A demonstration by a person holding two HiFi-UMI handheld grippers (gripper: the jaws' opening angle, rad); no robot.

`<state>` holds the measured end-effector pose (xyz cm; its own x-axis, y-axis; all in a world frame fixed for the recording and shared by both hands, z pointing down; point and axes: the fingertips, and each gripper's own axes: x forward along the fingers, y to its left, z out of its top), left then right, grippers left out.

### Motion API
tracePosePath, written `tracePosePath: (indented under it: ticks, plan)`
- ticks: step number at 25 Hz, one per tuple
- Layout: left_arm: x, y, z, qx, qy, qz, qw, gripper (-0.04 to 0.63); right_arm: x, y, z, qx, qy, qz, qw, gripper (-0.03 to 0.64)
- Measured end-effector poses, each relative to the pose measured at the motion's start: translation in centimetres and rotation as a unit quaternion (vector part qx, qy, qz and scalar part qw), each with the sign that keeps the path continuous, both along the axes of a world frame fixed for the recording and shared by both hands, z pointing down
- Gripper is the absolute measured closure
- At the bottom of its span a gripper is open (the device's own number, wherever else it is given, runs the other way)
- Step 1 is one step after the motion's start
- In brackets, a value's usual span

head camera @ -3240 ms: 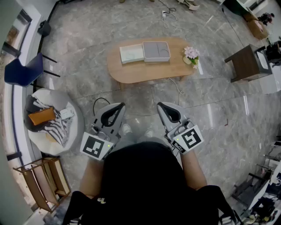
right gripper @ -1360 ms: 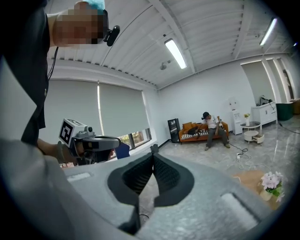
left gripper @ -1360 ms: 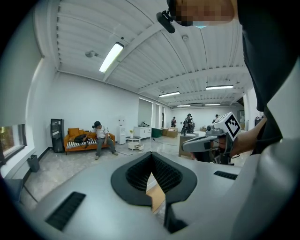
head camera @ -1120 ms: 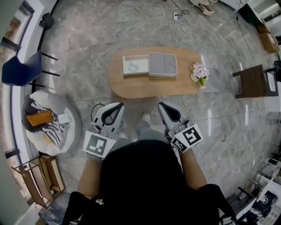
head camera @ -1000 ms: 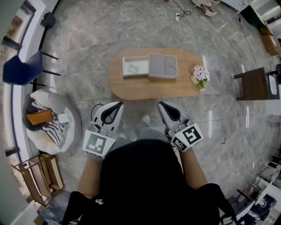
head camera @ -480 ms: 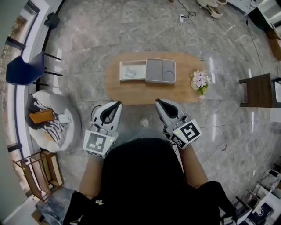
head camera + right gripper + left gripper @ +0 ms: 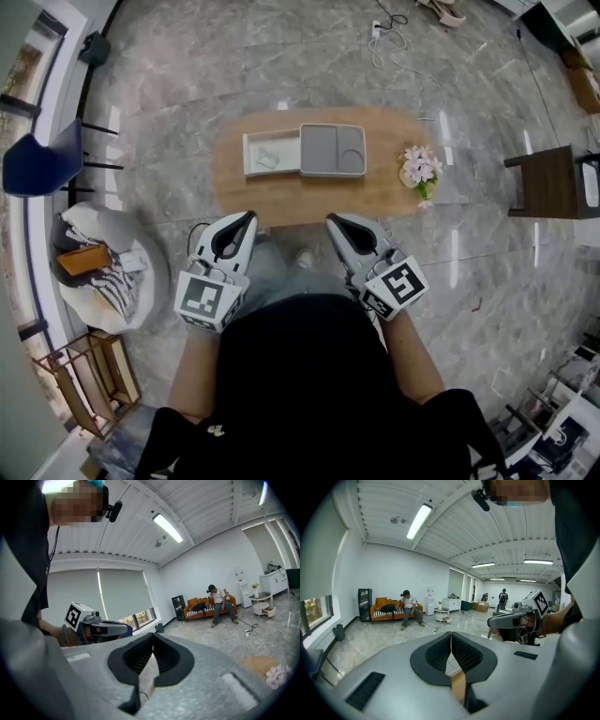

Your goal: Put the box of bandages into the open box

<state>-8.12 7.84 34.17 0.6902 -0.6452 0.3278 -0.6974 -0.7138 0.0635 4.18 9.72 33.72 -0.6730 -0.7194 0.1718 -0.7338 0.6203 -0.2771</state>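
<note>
Head view suggested the approach step: left gripper (image 7: 249,217) and right gripper (image 7: 331,220), jaws pressed together, empty, hung at the table's (image 7: 281,202) near edge, while the bandage box (image 7: 270,153) touched the open box's (image 7: 333,150) left side near the far edge, so reaching and opening likely came next.

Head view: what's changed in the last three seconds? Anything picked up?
The person walked up to the wooden table: its near edge, earlier well ahead of the grippers, now lies at their tips. Nothing was taken hold of or let go. Left gripper and right gripper stay shut and empty; the white box, grey tray and flowers keep their places.
</note>
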Motion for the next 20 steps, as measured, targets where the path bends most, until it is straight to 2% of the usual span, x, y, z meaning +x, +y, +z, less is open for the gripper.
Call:
tracePosePath:
  ticks: [11,20]
  plan:
    - [-0.6,-7.4,3.5,-0.040,-0.016,0.052,0.9977,0.583,-0.9,-5.0,1.6,-0.028,0.013,0.047,0.998,0.620]
    - [-1.4,-11.5,8.6,-0.083,-0.033,0.104,0.9905,0.583,-1.5,-7.4,3.1,-0.055,0.030,0.095,0.993,0.620]
